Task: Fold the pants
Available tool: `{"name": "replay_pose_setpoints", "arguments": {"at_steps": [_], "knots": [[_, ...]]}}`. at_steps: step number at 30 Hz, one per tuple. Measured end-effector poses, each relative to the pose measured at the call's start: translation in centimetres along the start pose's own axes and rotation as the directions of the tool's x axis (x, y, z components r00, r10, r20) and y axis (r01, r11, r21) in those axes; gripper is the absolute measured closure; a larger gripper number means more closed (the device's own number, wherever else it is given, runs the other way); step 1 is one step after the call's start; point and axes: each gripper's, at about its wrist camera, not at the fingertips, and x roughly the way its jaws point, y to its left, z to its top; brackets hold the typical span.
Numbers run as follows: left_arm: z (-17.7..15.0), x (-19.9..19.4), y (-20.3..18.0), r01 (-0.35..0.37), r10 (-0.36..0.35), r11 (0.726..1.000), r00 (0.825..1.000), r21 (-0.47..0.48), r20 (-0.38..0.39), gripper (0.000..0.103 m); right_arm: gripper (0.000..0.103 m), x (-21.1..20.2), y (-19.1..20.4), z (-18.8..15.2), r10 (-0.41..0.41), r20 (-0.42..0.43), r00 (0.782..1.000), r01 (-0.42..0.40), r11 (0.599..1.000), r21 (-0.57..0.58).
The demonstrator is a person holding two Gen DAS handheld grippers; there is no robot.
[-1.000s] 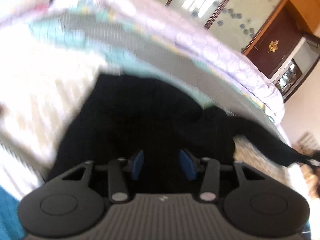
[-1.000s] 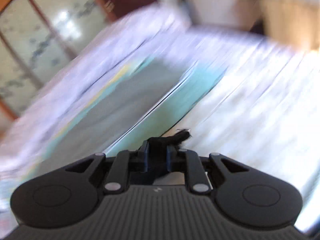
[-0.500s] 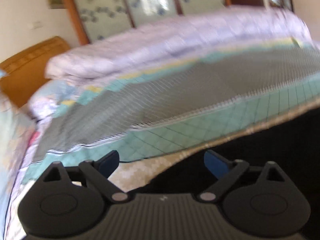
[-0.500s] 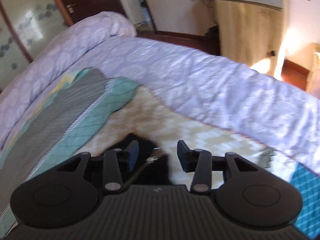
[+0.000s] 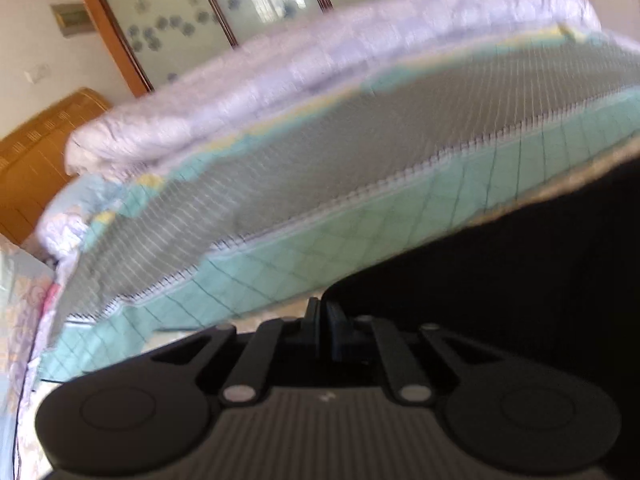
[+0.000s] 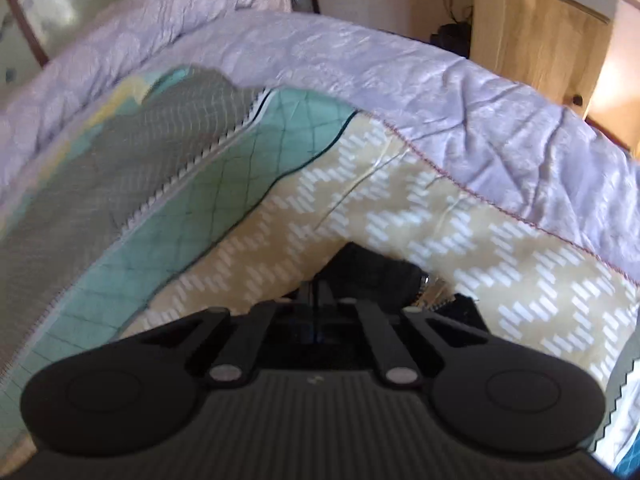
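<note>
The black pants (image 5: 520,280) lie on the bed and fill the lower right of the left wrist view. My left gripper (image 5: 323,312) is shut on the pants' left edge. In the right wrist view a bunched end of the pants (image 6: 376,276), with a metal button and zipper showing, lies on the beige patterned sheet (image 6: 480,248). My right gripper (image 6: 318,294) is shut on that end of the pants.
A teal and grey quilt (image 5: 320,184) lies behind the pants, also seen in the right wrist view (image 6: 160,184). A rolled lilac duvet (image 6: 440,80) borders the bed's far side. A wooden headboard (image 5: 36,152), glass-panelled doors (image 5: 248,0) and a wooden cabinet (image 6: 532,28) stand around.
Both grippers were open half a second ago and have closed on the pants. The left one moved to the pants' left edge; the right one settled on the bunched end.
</note>
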Motion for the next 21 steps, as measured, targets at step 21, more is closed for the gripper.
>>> {"name": "replay_pose_setpoints", "arguments": {"at_steps": [21], "knots": [[-15.8,-27.2,-0.1,0.104,-0.084,0.977,0.990,-0.188,0.115,0.093,0.098,-20.4,-28.5,-18.1,0.234,0.138,0.962,-0.271,0.854,0.444]]}}
